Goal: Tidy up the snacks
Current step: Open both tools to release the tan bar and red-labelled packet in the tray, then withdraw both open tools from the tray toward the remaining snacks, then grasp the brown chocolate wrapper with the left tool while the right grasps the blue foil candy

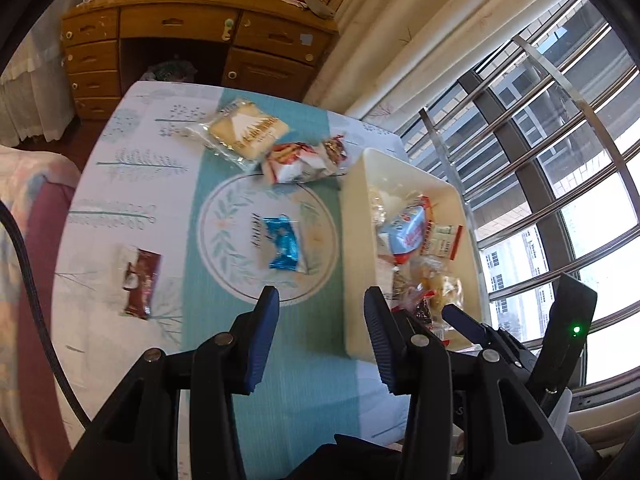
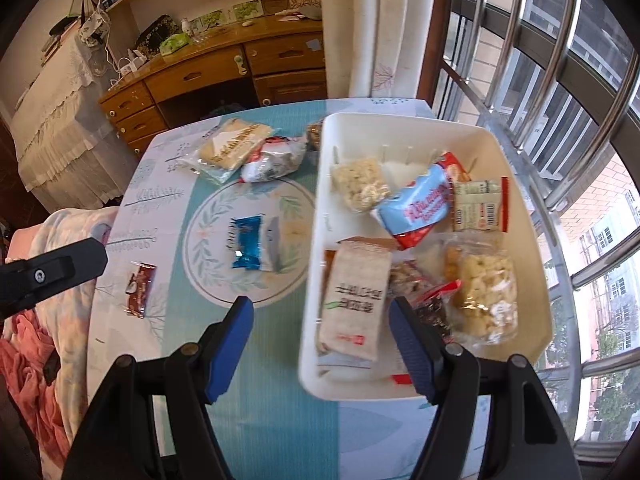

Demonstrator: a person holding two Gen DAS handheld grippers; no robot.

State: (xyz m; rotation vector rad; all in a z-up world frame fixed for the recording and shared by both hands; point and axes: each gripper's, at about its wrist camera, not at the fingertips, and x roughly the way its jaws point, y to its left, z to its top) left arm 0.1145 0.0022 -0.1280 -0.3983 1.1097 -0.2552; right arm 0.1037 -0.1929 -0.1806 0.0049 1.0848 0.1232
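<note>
A white bin [image 2: 316,200] stands on the right of the table and holds several snacks. Among them are a blue-and-red bag [image 2: 416,208], a white packet [image 2: 356,300] and a clear bag of puffs [image 2: 484,296]. On the cloth lie a blue packet [image 1: 284,248], a brown packet [image 1: 140,280], a cracker pack [image 1: 244,132] and a red-and-white packet [image 1: 296,162]. My left gripper [image 1: 322,296] hangs open and empty above the cloth, near the blue packet. My right gripper [image 2: 320,306] is open above the bin's left wall, gripping nothing.
The table carries a teal and white patterned cloth [image 1: 132,168]. A wooden desk with drawers [image 1: 180,40] stands beyond it. A barred window [image 1: 560,160] and a curtain [image 1: 384,52] run along the right. Bedding [image 2: 36,320] lies to the left.
</note>
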